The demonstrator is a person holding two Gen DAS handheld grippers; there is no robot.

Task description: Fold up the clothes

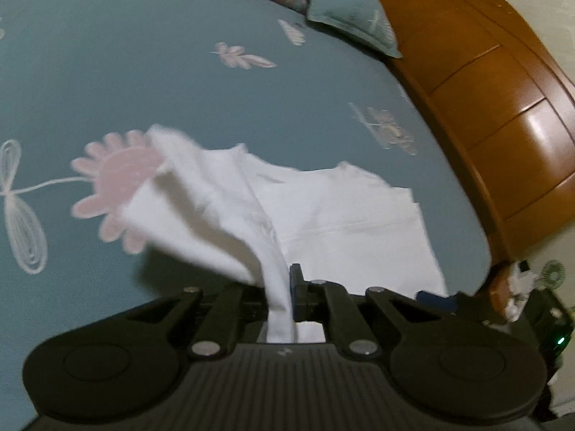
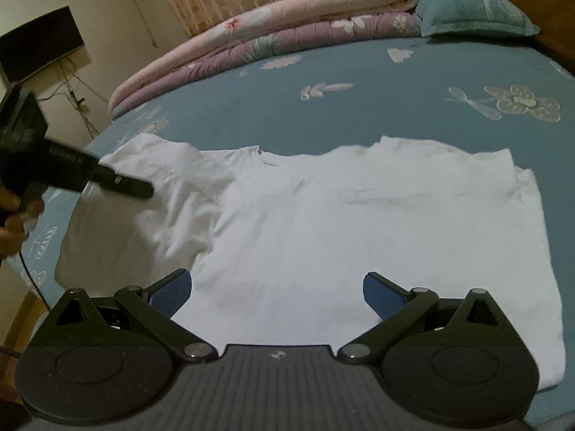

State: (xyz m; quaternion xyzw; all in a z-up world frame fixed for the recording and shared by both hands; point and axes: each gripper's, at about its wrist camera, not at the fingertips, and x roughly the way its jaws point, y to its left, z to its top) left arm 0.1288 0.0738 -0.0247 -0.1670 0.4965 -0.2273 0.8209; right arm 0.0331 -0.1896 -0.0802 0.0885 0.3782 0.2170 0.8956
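A white T-shirt (image 2: pixel 341 222) lies spread on the blue flowered bedsheet (image 2: pixel 377 107). My left gripper (image 1: pixel 284 298) is shut on the shirt's left sleeve side (image 1: pixel 215 208) and holds that fabric lifted off the bed; the rest of the shirt (image 1: pixel 352 215) lies flat beyond it. In the right wrist view the left gripper (image 2: pixel 143 188) shows as a dark tool at the lifted left part of the shirt. My right gripper (image 2: pixel 276 292) is open and empty, just above the shirt's near hem, its blue pads (image 2: pixel 172 292) wide apart.
Folded pink and purple quilts (image 2: pixel 287 32) and a blue pillow (image 2: pixel 474 10) lie at the far side of the bed. A wooden headboard (image 1: pixel 503 89) runs along the right. A dark screen (image 2: pixel 39 43) hangs on the wall at left.
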